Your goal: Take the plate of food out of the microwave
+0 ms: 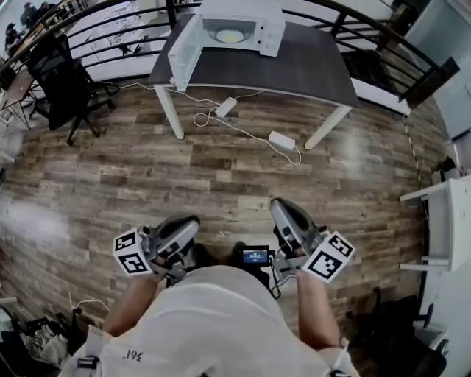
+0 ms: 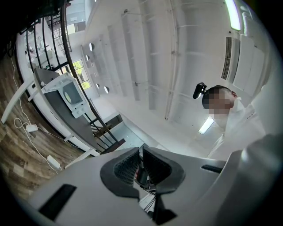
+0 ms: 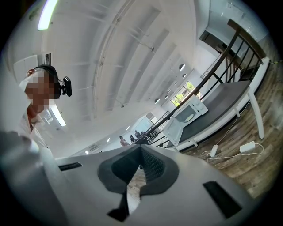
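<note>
Right, your plate of food [image 1: 229, 34] sits inside the open microwave [image 1: 254, 18] on the bench [image 1: 309, 66] at 12 o'clock, well apart from you. Left claw [image 1: 190, 223] at 7 and right claw [image 1: 278, 208] at 5 are narrow, tips together, empty. The plate is likely stiff, breakable and slick: pinch its rim and keep it level.

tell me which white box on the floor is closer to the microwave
The left power box in the head view, by the table edge; the other lies further out.
</note>
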`<move>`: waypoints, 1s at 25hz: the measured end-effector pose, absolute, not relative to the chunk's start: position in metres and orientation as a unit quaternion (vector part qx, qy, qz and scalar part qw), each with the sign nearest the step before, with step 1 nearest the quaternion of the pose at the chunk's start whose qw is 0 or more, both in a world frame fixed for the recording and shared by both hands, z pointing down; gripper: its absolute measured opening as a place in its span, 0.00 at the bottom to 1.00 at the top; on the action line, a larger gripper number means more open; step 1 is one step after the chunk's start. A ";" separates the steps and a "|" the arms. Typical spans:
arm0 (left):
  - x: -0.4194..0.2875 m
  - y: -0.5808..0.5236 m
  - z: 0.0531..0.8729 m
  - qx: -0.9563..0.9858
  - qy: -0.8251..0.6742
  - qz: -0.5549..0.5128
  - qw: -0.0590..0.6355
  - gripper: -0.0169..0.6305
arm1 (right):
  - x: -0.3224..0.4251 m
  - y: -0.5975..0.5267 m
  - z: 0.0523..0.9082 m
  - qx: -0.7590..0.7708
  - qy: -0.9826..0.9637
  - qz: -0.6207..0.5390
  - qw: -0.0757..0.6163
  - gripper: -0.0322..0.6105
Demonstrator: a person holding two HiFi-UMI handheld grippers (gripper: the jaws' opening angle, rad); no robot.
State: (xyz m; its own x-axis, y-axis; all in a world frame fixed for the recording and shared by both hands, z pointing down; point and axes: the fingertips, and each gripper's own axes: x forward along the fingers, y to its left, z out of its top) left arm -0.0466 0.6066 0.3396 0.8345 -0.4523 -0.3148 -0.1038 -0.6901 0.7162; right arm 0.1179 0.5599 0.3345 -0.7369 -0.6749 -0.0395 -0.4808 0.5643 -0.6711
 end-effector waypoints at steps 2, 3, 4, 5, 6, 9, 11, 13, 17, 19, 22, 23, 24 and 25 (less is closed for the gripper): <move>-0.047 0.606 0.340 0.887 -0.157 -0.241 0.362 0.08 | 0.118 0.559 0.334 -0.331 0.872 -0.328 0.147 0.04; -0.047 0.606 0.340 0.887 -0.157 -0.240 0.362 0.08 | 0.117 0.559 0.334 -0.331 0.872 -0.328 0.147 0.05; -0.047 0.606 0.339 0.887 -0.157 -0.240 0.362 0.08 | 0.116 0.559 0.334 -0.330 0.873 -0.328 0.147 0.05; -0.047 0.606 0.339 0.887 -0.156 -0.240 0.362 0.08 | 0.116 0.559 0.334 -0.330 0.873 -0.328 0.146 0.05; -0.047 0.606 0.339 0.887 -0.156 -0.240 0.362 0.08 | 0.116 0.559 0.335 -0.331 0.873 -0.327 0.145 0.05; -0.047 0.606 0.339 0.887 -0.156 -0.241 0.361 0.08 | 0.115 0.558 0.337 -0.334 0.874 -0.324 0.141 0.05; -0.047 0.605 0.339 0.888 -0.158 -0.239 0.360 0.08 | 0.114 0.558 0.336 -0.334 0.877 -0.316 0.137 0.05; -0.048 0.604 0.340 0.890 -0.162 -0.234 0.357 0.08 | 0.110 0.558 0.332 -0.333 0.885 -0.298 0.132 0.05; -0.047 0.603 0.342 0.891 -0.171 -0.230 0.353 0.08 | 0.103 0.560 0.332 -0.327 0.899 -0.268 0.111 0.05; -0.046 0.602 0.343 0.893 -0.177 -0.224 0.349 0.08 | 0.100 0.561 0.332 -0.324 0.902 -0.265 0.105 0.05; -0.041 0.597 0.345 0.904 -0.185 -0.201 0.329 0.08 | 0.089 0.562 0.334 -0.316 0.909 -0.255 0.089 0.11; -0.037 0.594 0.346 0.910 -0.188 -0.188 0.319 0.08 | 0.080 0.564 0.336 -0.306 0.916 -0.248 0.076 0.11; -0.032 0.592 0.347 0.916 -0.190 -0.174 0.308 0.08 | 0.067 0.568 0.338 -0.289 0.926 -0.238 0.056 0.11; -0.026 0.590 0.347 0.922 -0.192 -0.157 0.297 0.08 | 0.052 0.575 0.340 -0.267 0.937 -0.222 0.032 0.11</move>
State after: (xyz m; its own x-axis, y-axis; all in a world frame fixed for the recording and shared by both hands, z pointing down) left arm -0.0260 0.5896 0.3474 0.8765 -0.4482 -0.1756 -0.2617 -0.7498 0.6077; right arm 0.0522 0.5750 0.3404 -0.8557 -0.5142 0.0591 -0.4860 0.7591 -0.4331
